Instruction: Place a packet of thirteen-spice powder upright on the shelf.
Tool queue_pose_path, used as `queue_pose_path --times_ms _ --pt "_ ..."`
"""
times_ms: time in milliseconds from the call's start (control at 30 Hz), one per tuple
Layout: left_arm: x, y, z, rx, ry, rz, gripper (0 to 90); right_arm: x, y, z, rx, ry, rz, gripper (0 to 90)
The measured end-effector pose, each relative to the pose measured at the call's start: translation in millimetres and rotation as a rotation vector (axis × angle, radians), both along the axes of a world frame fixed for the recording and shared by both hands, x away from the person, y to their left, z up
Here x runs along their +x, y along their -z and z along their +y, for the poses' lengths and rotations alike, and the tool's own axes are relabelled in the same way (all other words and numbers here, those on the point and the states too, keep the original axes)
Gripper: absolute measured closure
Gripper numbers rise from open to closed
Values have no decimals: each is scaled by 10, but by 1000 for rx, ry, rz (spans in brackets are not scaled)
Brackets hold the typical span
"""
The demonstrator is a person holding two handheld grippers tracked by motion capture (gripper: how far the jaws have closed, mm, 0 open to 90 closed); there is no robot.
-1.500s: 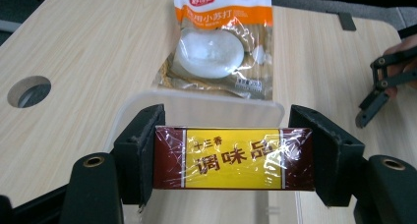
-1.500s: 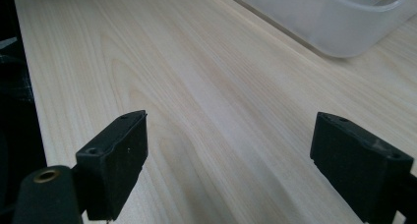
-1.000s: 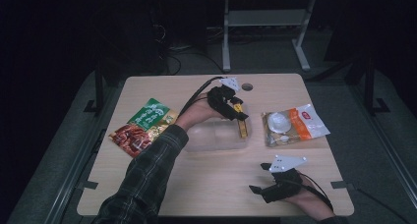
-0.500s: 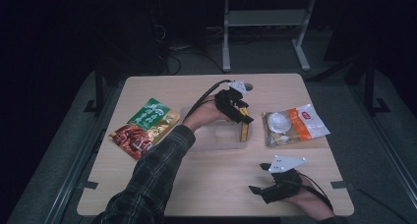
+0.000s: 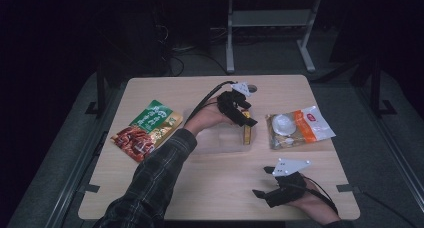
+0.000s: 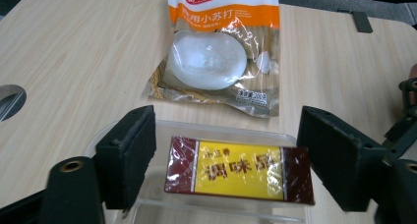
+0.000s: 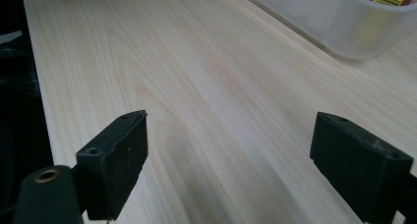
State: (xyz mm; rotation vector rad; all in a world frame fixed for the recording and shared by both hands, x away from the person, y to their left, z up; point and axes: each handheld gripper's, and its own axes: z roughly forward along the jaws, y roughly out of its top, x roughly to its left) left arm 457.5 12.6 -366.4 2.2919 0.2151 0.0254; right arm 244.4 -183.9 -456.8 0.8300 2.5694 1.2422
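Note:
A yellow and brown seasoning packet (image 6: pixel 239 172) stands on its edge inside a clear plastic tub (image 6: pixel 206 130), at the tub's right end (image 5: pixel 246 134). My left gripper (image 6: pixel 228 133) hangs just above it (image 5: pixel 245 119). Its jaws have just been opening; the packet lies between the pads with a gap on each side. Near the table's front right, my right gripper (image 5: pixel 262 181) rests open, its jaws (image 7: pixel 231 155) apart over bare wood with nothing between them.
An orange and white snack bag (image 5: pixel 297 129) lies right of the tub (image 5: pixel 220 138), just beyond it in the left gripper view (image 6: pixel 221 52). A green and red bag (image 5: pixel 147 129) lies at the left. A cable hole (image 5: pixel 251 88) sits near the far edge.
The left gripper's jaws have spread a little wider around the packet. Both hands have stayed where they were.

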Motion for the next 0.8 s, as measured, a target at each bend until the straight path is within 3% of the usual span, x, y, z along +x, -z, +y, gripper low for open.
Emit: queue_pose_path --times_ms 300,800 --pt "-104 -149 215 -35 -21 16 172 1 4 3 -2 0 5 140" --pt "-477 -287 733 -5 -72 17 160 18 28 40 -11 -4 21 140"
